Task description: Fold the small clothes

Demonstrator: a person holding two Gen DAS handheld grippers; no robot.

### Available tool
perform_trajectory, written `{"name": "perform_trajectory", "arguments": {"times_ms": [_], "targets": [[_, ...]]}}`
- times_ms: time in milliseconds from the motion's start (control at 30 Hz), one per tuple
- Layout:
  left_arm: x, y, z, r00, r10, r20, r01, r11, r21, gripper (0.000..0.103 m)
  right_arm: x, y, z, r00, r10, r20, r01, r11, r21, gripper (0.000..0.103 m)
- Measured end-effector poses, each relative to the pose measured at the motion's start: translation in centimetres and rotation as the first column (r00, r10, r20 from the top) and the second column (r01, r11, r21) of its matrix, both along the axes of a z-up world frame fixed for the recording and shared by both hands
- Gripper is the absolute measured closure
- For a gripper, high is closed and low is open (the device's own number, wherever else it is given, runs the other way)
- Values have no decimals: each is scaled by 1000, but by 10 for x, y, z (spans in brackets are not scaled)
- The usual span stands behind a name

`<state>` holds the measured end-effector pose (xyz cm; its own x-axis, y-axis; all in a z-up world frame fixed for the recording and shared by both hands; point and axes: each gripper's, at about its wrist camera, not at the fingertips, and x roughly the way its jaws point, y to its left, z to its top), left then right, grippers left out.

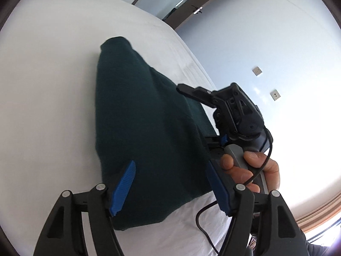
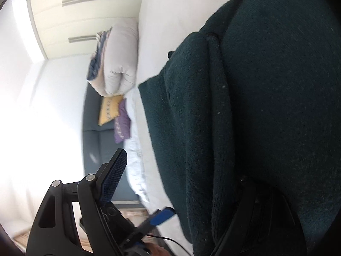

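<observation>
Cloth: a dark green knitted cloth (image 1: 149, 128) lies on the white bed (image 1: 53, 85). It is bunched up and partly lifted, and it hangs in folds. In the right wrist view the same cloth (image 2: 266, 106) fills most of the picture, with a thick rolled hem running down it.

Left gripper: the left gripper (image 1: 170, 187) is low in its own view. Its two blue fingers (image 1: 124, 187) are spread wide. The green cloth sits between them and behind them. I cannot tell if the fingers touch it. Nothing is pinched.

Right gripper: seen from the left wrist view, the right gripper (image 1: 213, 115) is beside the cloth, at its right edge. One black finger sticks out over the cloth. A second finger with a blue pad shows lower down by the cloth's edge, so the jaws look spread, but the cloth hides part of them. In its own view only one finger (image 2: 114, 175) shows, on the left. The cloth covers the other side, so I cannot tell if anything is pinched.

Hand: a bare hand (image 1: 251, 168) holds the grey handle of the right gripper. A black wire (image 1: 204, 224) runs down from it.

Bed: white sheet, a little wrinkled near the edge.

Far side: a folded white quilt (image 2: 121, 57), a yellow pillow (image 2: 109, 108) and a purple pillow (image 2: 122, 121) lie on a grey couch (image 2: 96, 138). Pale cupboards (image 2: 85, 17) stand behind them.

Wall: two small sockets (image 1: 257, 70) sit on the pale wall.
</observation>
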<state>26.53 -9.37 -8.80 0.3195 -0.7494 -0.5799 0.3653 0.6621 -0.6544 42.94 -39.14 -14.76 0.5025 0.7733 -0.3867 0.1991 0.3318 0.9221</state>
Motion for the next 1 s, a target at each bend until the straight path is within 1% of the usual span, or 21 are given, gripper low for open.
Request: {"name": "perform_trajectory", "arguments": {"times_ms": [67,100,133,200,233,267,300,400,500,567,700,767,800,867,1000], "targets": [[3,10,-5,1000,9,-8,-9,1000,-14,33,0,11,2,999,36,-9,-37,994,-103,38],[4,11,-5,1000,11,-9,-11,1000,-18,33,2,16,4,999,50,-17,-52,985,-162,48],[3,11,-6,1000,9,-9,-9,1000,-18,33,3,17,5,998,56,-27,-60,979,-196,61],[1,3,-5,1000,3,-3,-3,1000,-6,33,2,17,6,997,54,-52,-65,966,-250,79],[-1,-2,-5,1000,-2,2,2,1000,-4,33,0,18,7,997,52,-55,-65,960,-272,86],[-1,-5,-4,1000,-9,6,9,1000,-5,33,-1,14,9,997,49,-53,-63,952,-299,87],[-1,-18,-2,1000,-12,10,12,1000,-5,33,-11,5,9,998,50,-45,-62,944,-325,89],[1,-28,1,1000,-16,22,16,1000,-5,33,-16,-10,31,999,52,5,-45,914,-403,91],[-1,-36,4,999,-26,25,26,1000,-11,33,-11,-28,42,998,51,33,-32,900,-435,91],[-2,-41,5,999,-35,30,35,999,-9,33,-15,-44,45,998,43,41,-20,892,-452,91],[-6,-55,4,998,-61,30,61,998,10,33,-27,-79,30,1000,-3,17,11,897,-441,91],[-8,-62,3,997,-75,34,74,997,27,33,-34,-94,22,999,-33,29,42,911,-411,91],[-7,-66,4,996,-82,37,80,996,36,33,-36,-99,19,998,-42,38,54,911,-408,91],[-7,-71,3,995,-91,40,89,995,50,33,-40,-107,17,997,-56,54,72,915,-398,91],[-4,-69,9,995,-90,44,88,995,55,33,-41,-113,21,995,-65,76,91,906,-413,91]]}}
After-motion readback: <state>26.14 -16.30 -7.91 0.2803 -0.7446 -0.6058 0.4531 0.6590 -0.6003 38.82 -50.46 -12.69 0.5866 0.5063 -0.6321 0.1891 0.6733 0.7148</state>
